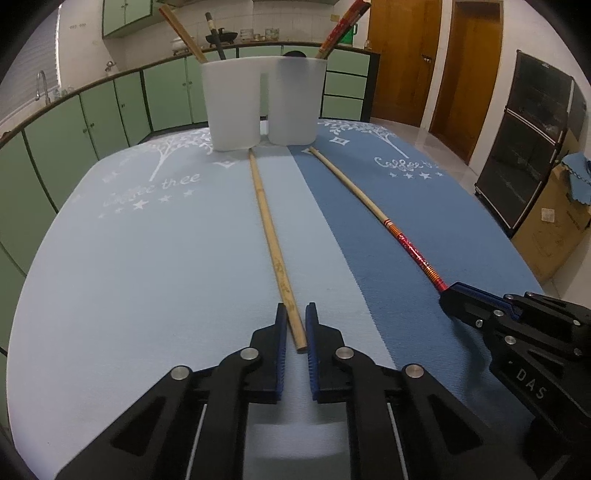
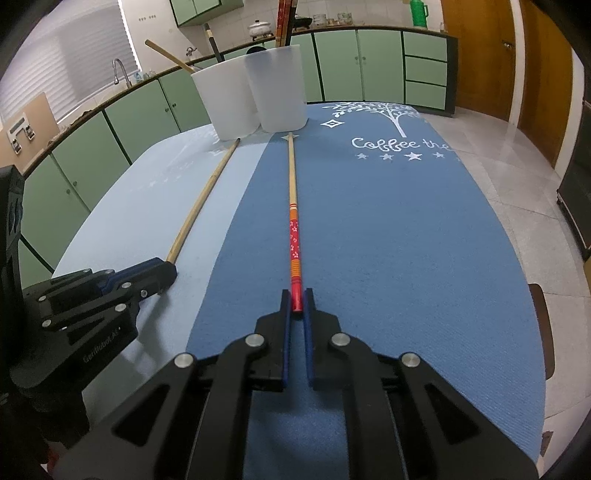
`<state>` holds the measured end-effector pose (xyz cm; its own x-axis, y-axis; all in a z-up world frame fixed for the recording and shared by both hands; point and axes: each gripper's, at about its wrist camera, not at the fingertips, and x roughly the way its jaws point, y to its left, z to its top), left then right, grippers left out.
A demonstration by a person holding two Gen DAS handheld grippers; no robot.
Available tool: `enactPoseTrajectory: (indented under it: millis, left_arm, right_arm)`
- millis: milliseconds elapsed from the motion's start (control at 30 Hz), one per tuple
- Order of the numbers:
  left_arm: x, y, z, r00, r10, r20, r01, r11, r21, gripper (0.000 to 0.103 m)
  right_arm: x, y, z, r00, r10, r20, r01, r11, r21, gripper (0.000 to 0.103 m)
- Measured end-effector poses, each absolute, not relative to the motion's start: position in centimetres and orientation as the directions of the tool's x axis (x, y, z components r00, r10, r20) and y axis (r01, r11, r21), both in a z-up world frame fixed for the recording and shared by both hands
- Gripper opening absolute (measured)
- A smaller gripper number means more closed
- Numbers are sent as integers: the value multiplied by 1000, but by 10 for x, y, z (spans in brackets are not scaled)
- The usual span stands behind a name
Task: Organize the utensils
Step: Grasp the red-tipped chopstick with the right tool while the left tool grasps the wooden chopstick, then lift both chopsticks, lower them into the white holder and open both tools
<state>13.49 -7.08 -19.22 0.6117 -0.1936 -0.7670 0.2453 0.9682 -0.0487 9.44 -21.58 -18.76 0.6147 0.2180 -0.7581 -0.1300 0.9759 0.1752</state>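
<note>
Left wrist: left tool (image 1: 295,325) straddles bamboo chopstick (image 1: 271,243), unclamped; right tool (image 2: 296,308) pinches red chopstick (image 2: 294,236).

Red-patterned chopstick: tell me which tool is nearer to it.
Right. The right tool straddles the red-patterned chopstick at its near end, on the dark blue mat. The left tool sits apart, straddling the plain bamboo chopstick.

Two chopsticks are counted lying flat: one plain bamboo chopstick (image 1: 275,251) and one red-patterned chopstick (image 2: 294,236). Two white holder cups (image 1: 234,103) are listed. At least three further utensils (image 1: 183,33) are recorded upright inside them. Two grippers are noted.
</note>
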Motion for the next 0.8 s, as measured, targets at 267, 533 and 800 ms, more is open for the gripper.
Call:
enactPoseTrajectory:
  millis: [267, 533, 800]
  left_arm:
    - [129, -65, -179, 643, -192, -742, 233, 971, -50, 7]
    - [121, -55, -151, 691, -190, -698, 221, 974, -47, 7]
    - [116, -46, -114, 749, -193, -634, 211, 976, -48, 7]
  right_arm:
    - [91, -216, -180, 632, 221, -743, -139, 975, 171, 5]
    - [86, -220, -156, 673, 224, -705, -146, 974, 171, 5]
    - [83, -219, -128, 715, 229, -661, -160, 973, 164, 5]
